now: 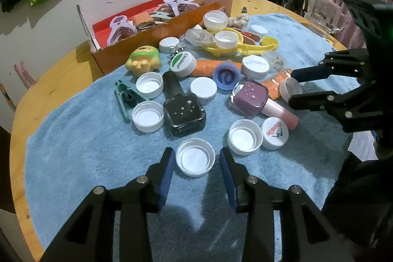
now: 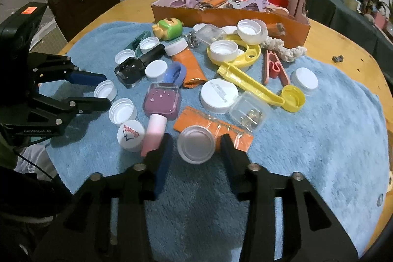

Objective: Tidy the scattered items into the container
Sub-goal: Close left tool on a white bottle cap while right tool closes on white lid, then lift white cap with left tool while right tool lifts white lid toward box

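Note:
Caps, bottles and small toys lie scattered on a blue towel. My left gripper is low over the towel, jaws open, with an upturned white bottle cap lying between the pads and a thin gap on its right side. My right gripper is open around a translucent white lid that rests tilted on an orange packet. The orange cardboard box at the back holds purple clips and other pieces. Each gripper shows in the other's view: the left gripper, the right gripper.
Close by are a purple nail polish bottle, a black one, a printed white cap, a yellow scoop, a green toy and several more caps. The towel lies on a round wooden table.

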A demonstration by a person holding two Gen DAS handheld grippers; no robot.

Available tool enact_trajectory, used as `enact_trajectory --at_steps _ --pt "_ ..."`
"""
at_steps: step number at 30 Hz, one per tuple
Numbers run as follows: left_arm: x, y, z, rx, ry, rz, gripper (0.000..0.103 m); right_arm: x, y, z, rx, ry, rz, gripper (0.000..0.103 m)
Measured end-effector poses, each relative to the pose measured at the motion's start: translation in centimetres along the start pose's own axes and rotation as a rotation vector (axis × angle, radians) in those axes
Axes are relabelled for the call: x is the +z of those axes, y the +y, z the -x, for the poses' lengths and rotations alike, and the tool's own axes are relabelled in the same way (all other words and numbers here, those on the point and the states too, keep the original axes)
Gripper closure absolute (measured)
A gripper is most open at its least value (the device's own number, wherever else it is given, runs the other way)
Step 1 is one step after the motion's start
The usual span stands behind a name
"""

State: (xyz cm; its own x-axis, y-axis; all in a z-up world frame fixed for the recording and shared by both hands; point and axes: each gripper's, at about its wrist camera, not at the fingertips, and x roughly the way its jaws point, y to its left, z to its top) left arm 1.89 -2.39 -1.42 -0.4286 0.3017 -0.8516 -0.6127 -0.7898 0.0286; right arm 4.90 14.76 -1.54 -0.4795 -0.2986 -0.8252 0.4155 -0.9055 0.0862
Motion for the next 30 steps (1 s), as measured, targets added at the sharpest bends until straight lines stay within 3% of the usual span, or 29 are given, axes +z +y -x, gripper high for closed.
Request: enact_trajectory --at_steps 12,13,17,30 --pt "-0.16 -0.26 -0.30 -0.008 0.009 -0.001 0.065 -0.52 0.64 -0.13 -0.042 -0.018 0.041 0.058" --pt "-0.18 -0.21 -0.35 -0.013 0.010 0.001 0.069 -0.53 0.68 -0.12 -0.045 -0.019 0.044 0.061" --pt "-0.25 -0.16 -0.34 -0.021 0.010 0.009 0.069 -0.56 0.74 -0.17 -0.061 -0.020 0.052 0.072" --pt "0.01 0.33 0.31 -0.013 -0.014 0.038 0.069 -0.13 0.68 0.72 -0.057 -0.049 0.053 0.072"
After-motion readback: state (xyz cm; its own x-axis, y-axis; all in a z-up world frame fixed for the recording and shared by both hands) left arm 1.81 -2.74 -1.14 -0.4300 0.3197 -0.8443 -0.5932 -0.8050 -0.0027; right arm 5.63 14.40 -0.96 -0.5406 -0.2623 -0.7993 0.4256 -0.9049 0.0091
